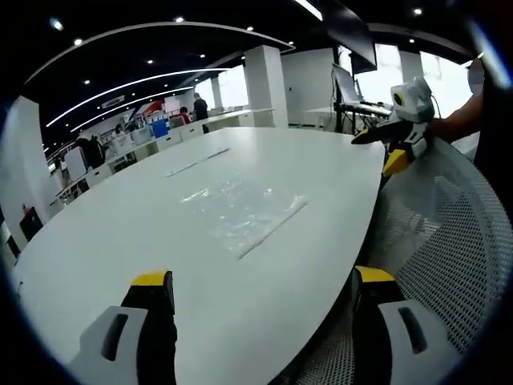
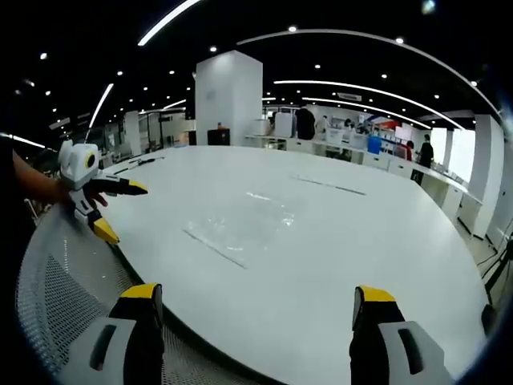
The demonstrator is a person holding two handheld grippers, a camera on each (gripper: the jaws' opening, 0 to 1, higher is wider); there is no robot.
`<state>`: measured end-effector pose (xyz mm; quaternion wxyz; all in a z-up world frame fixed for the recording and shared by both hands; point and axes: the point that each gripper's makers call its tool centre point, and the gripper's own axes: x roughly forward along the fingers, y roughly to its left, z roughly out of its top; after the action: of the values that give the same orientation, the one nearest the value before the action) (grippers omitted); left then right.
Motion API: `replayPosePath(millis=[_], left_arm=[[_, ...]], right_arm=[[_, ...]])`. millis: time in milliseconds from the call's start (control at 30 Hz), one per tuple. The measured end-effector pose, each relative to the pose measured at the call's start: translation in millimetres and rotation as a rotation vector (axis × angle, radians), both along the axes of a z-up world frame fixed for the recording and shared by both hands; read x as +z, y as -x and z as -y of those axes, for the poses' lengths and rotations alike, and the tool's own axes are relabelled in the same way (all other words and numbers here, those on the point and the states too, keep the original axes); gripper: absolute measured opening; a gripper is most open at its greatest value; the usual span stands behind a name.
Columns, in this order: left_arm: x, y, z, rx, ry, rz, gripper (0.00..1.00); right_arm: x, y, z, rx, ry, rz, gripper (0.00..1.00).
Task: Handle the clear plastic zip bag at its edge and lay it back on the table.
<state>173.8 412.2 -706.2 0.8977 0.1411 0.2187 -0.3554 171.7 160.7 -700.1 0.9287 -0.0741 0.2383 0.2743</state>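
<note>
Tongs: grey bodies, black jaws, yellow tips, 2 per unit.

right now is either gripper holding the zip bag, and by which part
Nothing is held. The clear zip bag lies flat on the white table, apart from both grippers. The left gripper and right gripper both stand open and empty.
</note>
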Motion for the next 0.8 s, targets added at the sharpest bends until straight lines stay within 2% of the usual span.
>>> replayPosePath(millis=[800], left_arm=[[-9.7,1.3,-2.6,-0.017,-0.039,-0.03,0.91]], right_arm=[[2.9,-1.2,0.3,-0.015,-0.01,0.007,0.98]])
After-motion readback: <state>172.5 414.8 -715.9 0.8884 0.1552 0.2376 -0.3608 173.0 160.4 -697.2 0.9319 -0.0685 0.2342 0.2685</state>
